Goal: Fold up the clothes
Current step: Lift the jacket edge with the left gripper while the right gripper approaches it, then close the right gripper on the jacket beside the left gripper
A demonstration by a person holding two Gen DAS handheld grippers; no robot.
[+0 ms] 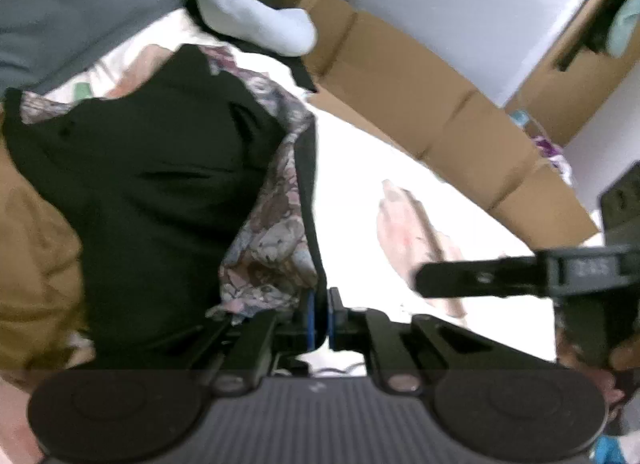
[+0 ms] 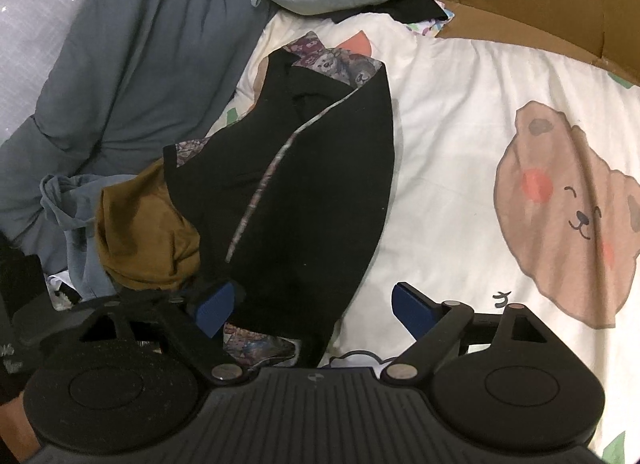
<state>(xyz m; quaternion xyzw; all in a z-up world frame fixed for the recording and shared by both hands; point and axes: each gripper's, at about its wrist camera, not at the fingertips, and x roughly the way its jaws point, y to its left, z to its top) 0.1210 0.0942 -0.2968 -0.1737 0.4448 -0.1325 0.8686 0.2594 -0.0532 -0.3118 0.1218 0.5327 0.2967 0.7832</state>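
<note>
Left wrist view: your left gripper [image 1: 320,314] is clamped on the edge of the black garment [image 1: 160,191].

From the right wrist view, that garment [image 2: 304,191] lies rumpled on the bear-print bedsheet [image 2: 460,135], its patterned lining [image 2: 336,63] showing at the far end, one side resting against a brown cloth [image 2: 144,232]. Your right gripper [image 2: 316,310] stands with jaws wide apart astride the garment's near corner, pads not pressing yet. Judging by this, you are gathering two corners for a fold. Settle the right jaws squarely on the hem, catching shell and lining together, then carry both corners level so the fabric falls flat, clear of the brown cloth.
</note>
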